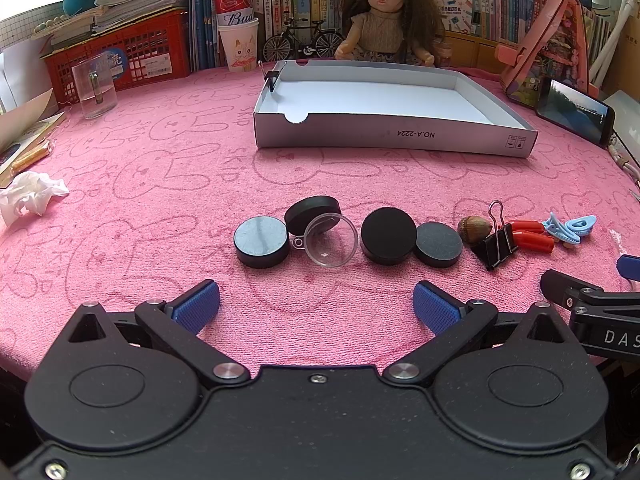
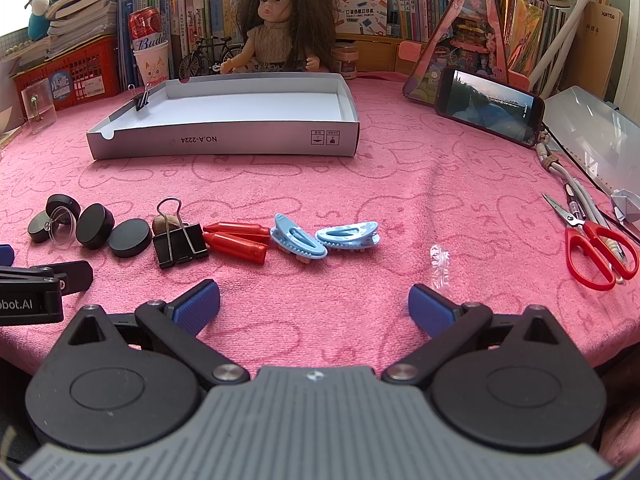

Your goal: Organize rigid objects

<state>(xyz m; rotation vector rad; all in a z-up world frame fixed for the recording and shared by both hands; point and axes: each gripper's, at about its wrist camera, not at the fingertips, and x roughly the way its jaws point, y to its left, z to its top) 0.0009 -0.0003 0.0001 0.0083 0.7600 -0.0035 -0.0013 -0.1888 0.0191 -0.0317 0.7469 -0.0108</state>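
A row of small objects lies on the pink cloth: several black discs [image 1: 262, 241] [image 2: 95, 226], a clear plastic dome [image 1: 330, 241], a nut [image 1: 474, 227], a black binder clip [image 1: 496, 242] [image 2: 180, 240], two red caps [image 2: 236, 240] and two light-blue hair clips [image 2: 298, 242] [image 1: 568, 230]. Behind them stands a white shallow box [image 1: 394, 136] [image 2: 224, 142] with a small binder clip [image 1: 272, 79] on its left wall. My left gripper [image 1: 316, 306] is open, short of the discs. My right gripper [image 2: 314, 306] is open, short of the hair clips.
A doll [image 1: 384, 20], a toy bicycle, a can in a paper cup [image 1: 238, 28], a red crate [image 1: 120, 56] and books line the back. A glass [image 1: 95, 86] and crumpled tissue [image 1: 30, 200] sit at left. A phone [image 2: 488, 106], red scissors [image 2: 596, 248] and a clear wrapper [image 2: 440, 262] lie at right.
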